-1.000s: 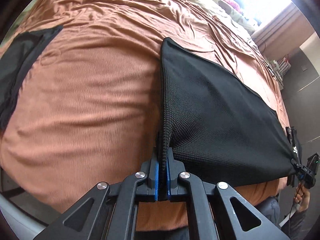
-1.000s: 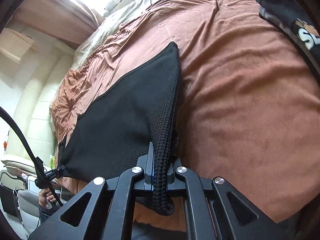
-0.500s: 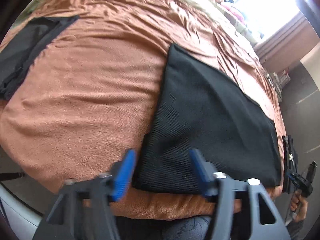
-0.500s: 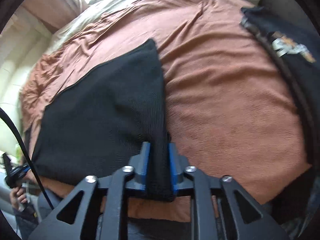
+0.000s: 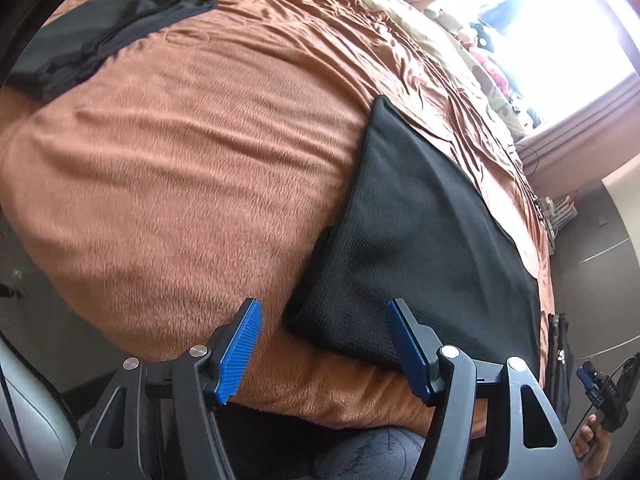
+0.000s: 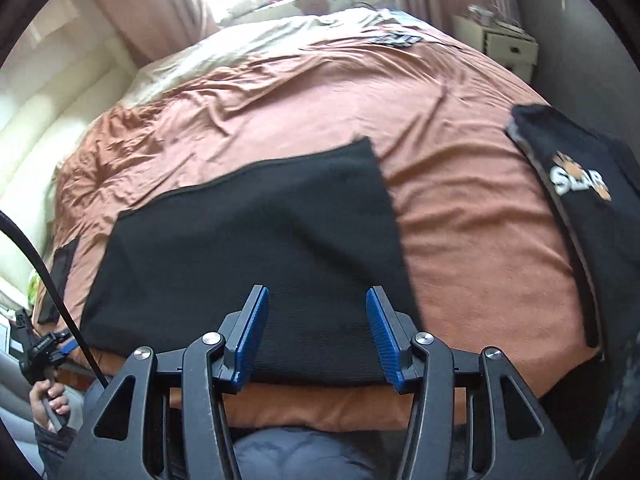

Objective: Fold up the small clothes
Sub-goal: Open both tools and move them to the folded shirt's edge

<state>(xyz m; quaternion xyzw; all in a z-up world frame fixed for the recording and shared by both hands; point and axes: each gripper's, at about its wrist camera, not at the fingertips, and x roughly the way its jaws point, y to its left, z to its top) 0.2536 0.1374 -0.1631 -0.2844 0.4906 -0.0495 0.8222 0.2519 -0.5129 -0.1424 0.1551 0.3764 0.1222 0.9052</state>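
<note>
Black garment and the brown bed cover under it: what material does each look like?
Black garment: looks like a knit, matte; a fine ribbed, waffle-like weave shows near the edge, and it lies flat and limp. Brown bed cover: looks like short-pile fleece or plush, soft matte, with a brushed nap visible; the fibre itself cannot be told.

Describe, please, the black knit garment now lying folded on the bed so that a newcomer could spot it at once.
Start at the bed's rust-brown blanket. Near its front edge, just beyond the right gripper, lies the black knit garment, a flat, plain rectangle. Unlike the black printed garment at the right edge, with its white and orange print, it bears no print.
</note>
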